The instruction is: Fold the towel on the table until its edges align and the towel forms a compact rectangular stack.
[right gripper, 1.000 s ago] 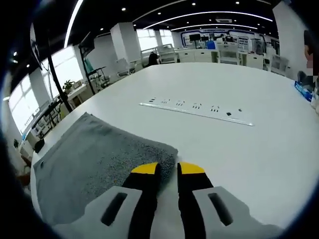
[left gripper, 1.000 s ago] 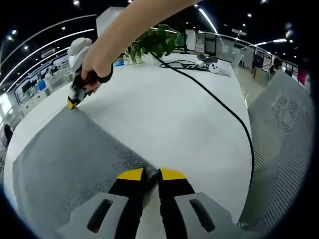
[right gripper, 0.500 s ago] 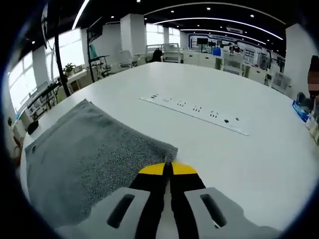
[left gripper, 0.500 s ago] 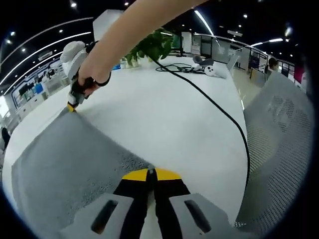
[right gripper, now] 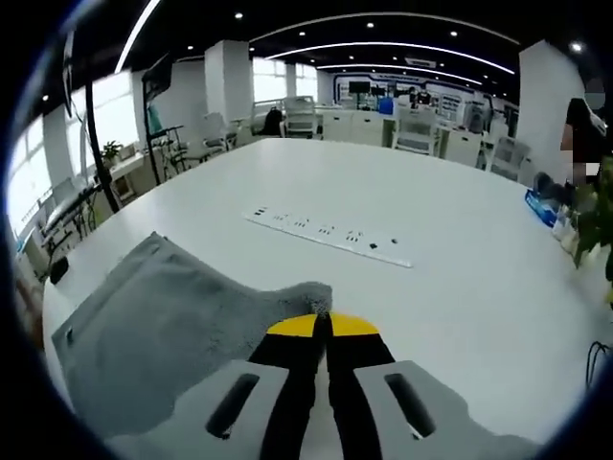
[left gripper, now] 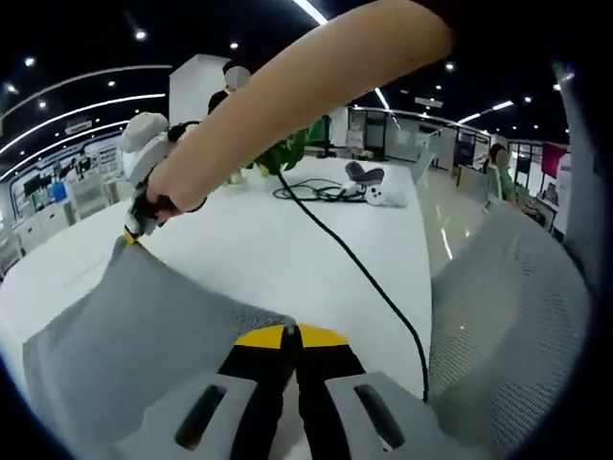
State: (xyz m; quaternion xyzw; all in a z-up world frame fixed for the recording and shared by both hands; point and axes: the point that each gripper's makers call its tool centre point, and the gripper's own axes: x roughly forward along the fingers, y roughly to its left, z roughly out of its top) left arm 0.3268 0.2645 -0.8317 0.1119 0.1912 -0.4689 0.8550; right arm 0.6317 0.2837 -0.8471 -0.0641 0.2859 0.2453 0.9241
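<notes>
- No brand, label or writing can be read on anything in either view.
- In the left gripper view, the right gripper [left gripper: 129,234] sits far off to the upper left, in the person's hand [left gripper: 163,187], and pinches the far corner of the grey towel [left gripper: 124,335].
- The towel is plain grey with a nubbly pile; it stretches as a taut sheet from that corner down to the left gripper [left gripper: 290,335], whose yellow-tipped jaws are pressed together on the near corner.
- Right of the left gripper, a black cable [left gripper: 364,283] runs across the white table [left gripper: 287,249], and a grey mesh chair back [left gripper: 498,326] stands beyond.
- In the right gripper view, the towel [right gripper: 163,326] spreads left of the right gripper [right gripper: 322,326], whose jaws are clamped on a raised corner.
- Ahead of it, well apart, a white power strip [right gripper: 326,235] lies on the table [right gripper: 460,287].
</notes>
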